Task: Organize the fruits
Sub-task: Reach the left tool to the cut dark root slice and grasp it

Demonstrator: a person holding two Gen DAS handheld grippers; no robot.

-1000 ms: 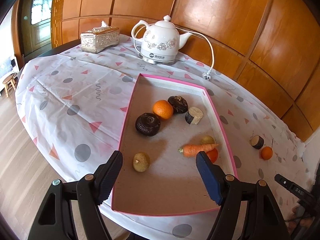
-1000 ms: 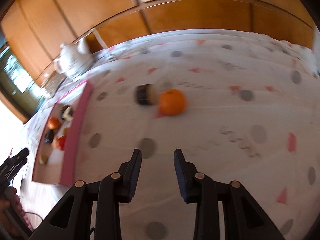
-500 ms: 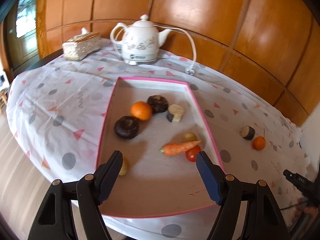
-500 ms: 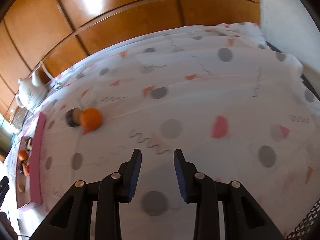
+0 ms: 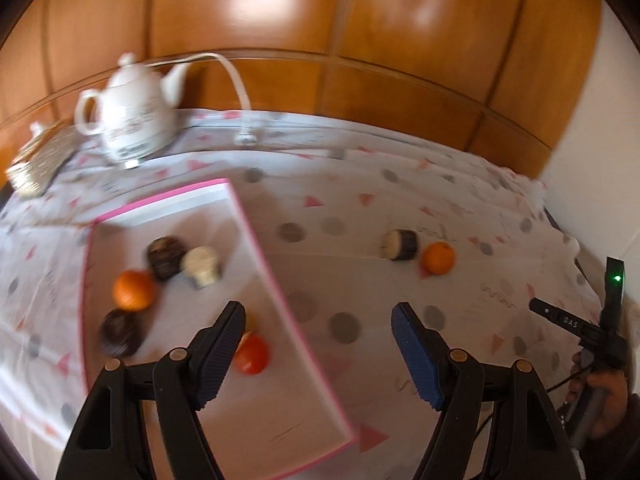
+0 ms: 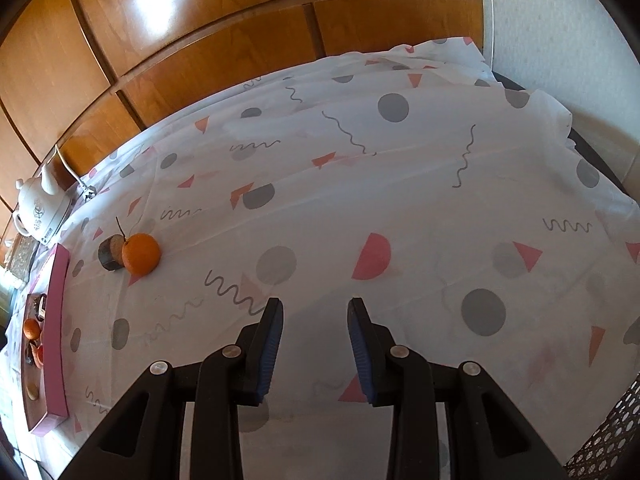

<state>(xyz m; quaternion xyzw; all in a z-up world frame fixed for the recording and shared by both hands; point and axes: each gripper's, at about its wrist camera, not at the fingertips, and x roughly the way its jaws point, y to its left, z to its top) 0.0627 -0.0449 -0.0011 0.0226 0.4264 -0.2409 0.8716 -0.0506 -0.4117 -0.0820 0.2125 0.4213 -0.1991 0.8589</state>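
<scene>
A pink-rimmed tray (image 5: 276,280) holds an orange (image 5: 134,290), two dark round fruits (image 5: 165,256), a cut pale piece (image 5: 202,266) and a red tomato (image 5: 252,354). To its right a loose orange (image 5: 439,258) lies on the tablecloth, touching a cut dark-skinned piece (image 5: 400,245). My left gripper (image 5: 318,312) hangs open and empty above the tray's right rim. My right gripper (image 6: 316,308) stands over bare cloth, its jaws a narrow gap apart with nothing between them. From there the loose orange (image 6: 141,254) and cut piece (image 6: 109,253) lie far to the left.
A white kettle (image 5: 132,120) with its cord and a tissue box (image 5: 36,164) stand at the back left by the wooden wall. The cloth drops off the table edge (image 6: 592,168) at the right. A hand (image 5: 604,396) holds the other gripper's handle at the right edge.
The left view has swung right and blurred; the tray now sits left and the loose orange nearer the middle. The right view turned away from the orange. Neither gripper's jaws changed.
</scene>
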